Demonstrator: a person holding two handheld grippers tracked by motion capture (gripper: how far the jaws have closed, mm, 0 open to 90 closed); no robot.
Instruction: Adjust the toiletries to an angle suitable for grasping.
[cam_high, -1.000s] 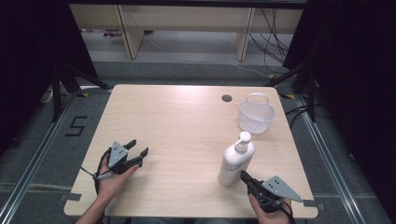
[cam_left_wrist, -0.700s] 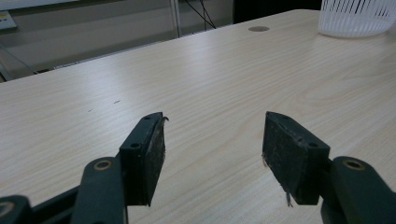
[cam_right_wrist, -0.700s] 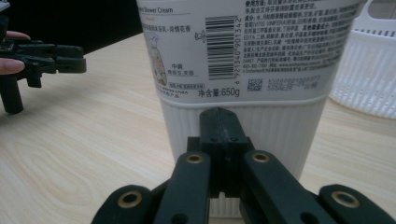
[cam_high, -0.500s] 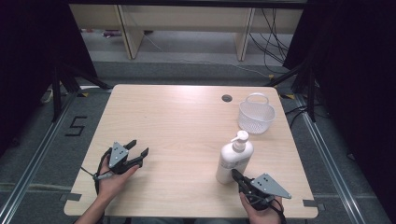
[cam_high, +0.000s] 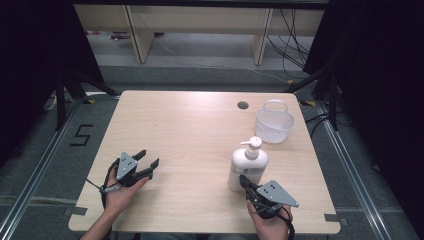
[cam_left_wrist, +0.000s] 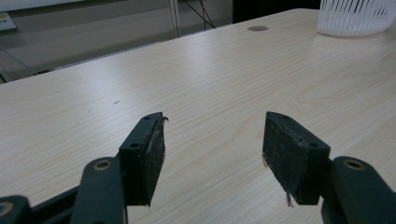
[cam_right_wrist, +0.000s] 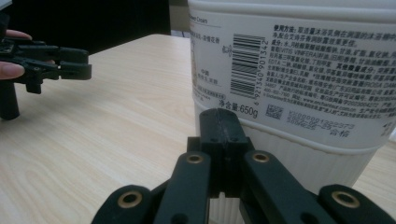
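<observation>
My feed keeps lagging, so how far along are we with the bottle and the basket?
Nothing looks done: the pump bottle stands upright on the table, apart from the white basket, which looks empty. In hand: the right claw is shut, its tips right at the bottle's base, holding nothing. The left claw rests open over bare wood. Left, presumably: opening, gripping and moving the bottle.

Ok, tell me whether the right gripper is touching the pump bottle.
Cannot tell. In the right gripper view the right gripper, jaws closed together, sits right at the pump bottle; no view plainly shows contact or a gap.
</observation>
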